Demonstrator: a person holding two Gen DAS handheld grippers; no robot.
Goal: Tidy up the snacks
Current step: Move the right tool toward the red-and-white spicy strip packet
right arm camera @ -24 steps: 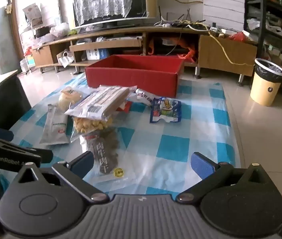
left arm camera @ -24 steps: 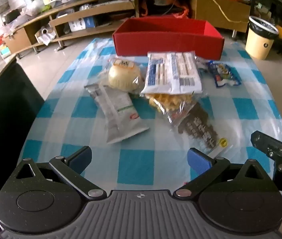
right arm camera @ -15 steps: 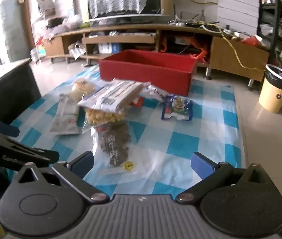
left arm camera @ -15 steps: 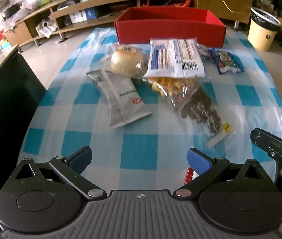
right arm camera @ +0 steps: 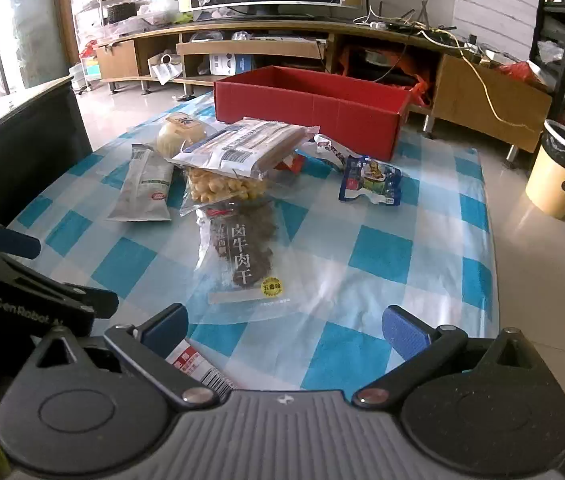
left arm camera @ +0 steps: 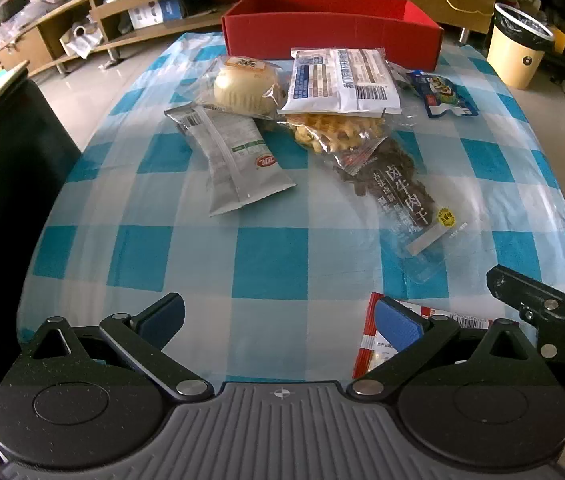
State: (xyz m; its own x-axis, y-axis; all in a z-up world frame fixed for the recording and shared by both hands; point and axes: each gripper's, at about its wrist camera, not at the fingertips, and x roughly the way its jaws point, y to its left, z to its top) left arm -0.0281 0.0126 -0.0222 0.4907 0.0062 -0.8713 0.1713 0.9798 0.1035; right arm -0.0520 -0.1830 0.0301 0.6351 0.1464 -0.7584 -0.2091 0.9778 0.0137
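Observation:
A pile of snack packs lies mid-table on the blue checked cloth (left arm camera: 270,256): a grey-white pack (left arm camera: 234,156), a wrapped bun (left arm camera: 246,86), a white barcode pack (left arm camera: 342,80) over a bag of yellow crisps (left arm camera: 334,134), a clear jerky bag (left arm camera: 398,196) and a blue pouch (left arm camera: 442,94). An open red box (left arm camera: 330,28) stands behind them. A red-and-white pack (left arm camera: 366,340) lies at the near edge under my left gripper's right finger. My left gripper (left arm camera: 278,316) and right gripper (right arm camera: 286,330) hover open over the near cloth, both holding nothing.
A dark chair or cabinet (left arm camera: 6,184) stands at the table's left. A wooden TV bench (right arm camera: 282,48) runs along the back. A cream bin (right arm camera: 562,168) with a black liner stands on the floor to the right.
Both grippers have drawn back toward the near edge and tilted further down. The red-and-white pack has come into view under them. No snack has moved.

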